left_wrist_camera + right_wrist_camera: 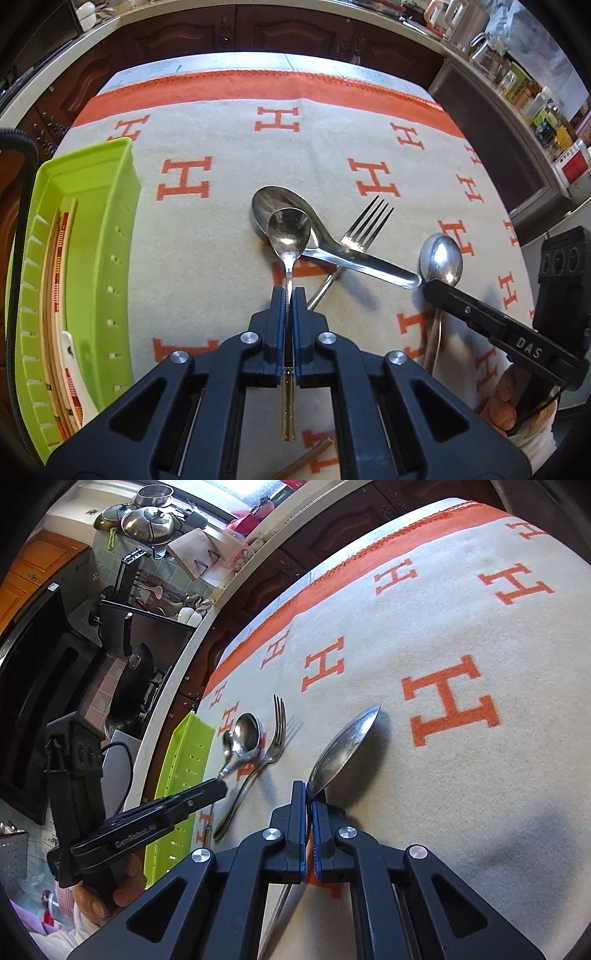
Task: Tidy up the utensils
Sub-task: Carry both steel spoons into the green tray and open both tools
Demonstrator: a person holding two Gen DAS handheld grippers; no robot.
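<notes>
Here, green tray [110, 236] holds chopsticks [59, 258]; left gripper [288, 295] and right gripper [308, 794] each pinch a spoon

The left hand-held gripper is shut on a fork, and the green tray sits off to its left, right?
Not quite. The left hand-held gripper is shut on a spoon, not a fork; the left wrist view shows it. The fork lies on the cloth. The green tray is to its left.

Both tools are clamped tight: the left tool [289, 295], reaching toward 12 o'clock in its own view, pinches a small spoon [289, 230] by the handle, while the right tool [308, 794] grips a second spoon [341, 747], which angles toward 1 o'clock.
</notes>
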